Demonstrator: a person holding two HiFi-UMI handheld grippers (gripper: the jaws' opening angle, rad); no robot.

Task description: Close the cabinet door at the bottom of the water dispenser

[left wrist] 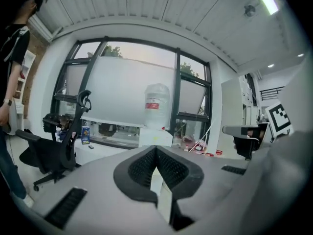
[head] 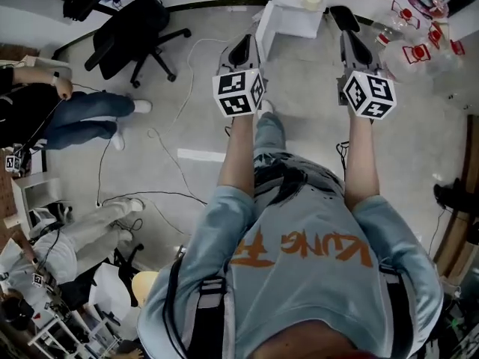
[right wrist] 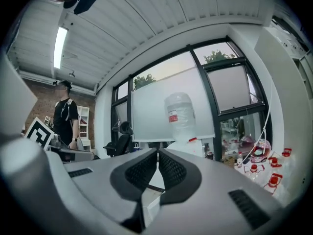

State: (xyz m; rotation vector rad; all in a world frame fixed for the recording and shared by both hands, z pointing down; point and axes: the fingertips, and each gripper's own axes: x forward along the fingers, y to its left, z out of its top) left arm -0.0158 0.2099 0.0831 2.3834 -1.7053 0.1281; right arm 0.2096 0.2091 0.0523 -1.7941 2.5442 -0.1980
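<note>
Grey concrete floor (head: 187,126) everywhere, and the white water dispenser (head: 293,13) is my landmark. A person stands square in front of it, and their light blue shirt (head: 314,238) says "KUNG FU" in orange. A black office chair (head: 127,32) is off to the dispenser's left, and clear jugs with red caps (head: 415,51) pile up on its right.

The cabinet door (head: 264,28) looks like the white panel swung out at the dispenser's lower left, so not closed yet, I'd say. The left gripper (head: 243,47) and right gripper (head: 343,15) both point at the dispenser, just short of it. Both are clenched tight on nothing, which makes sense if you only want to nudge a door shut.

The bottle (right wrist: 180,115) on top has a red-and-white label, too small to read.
</note>
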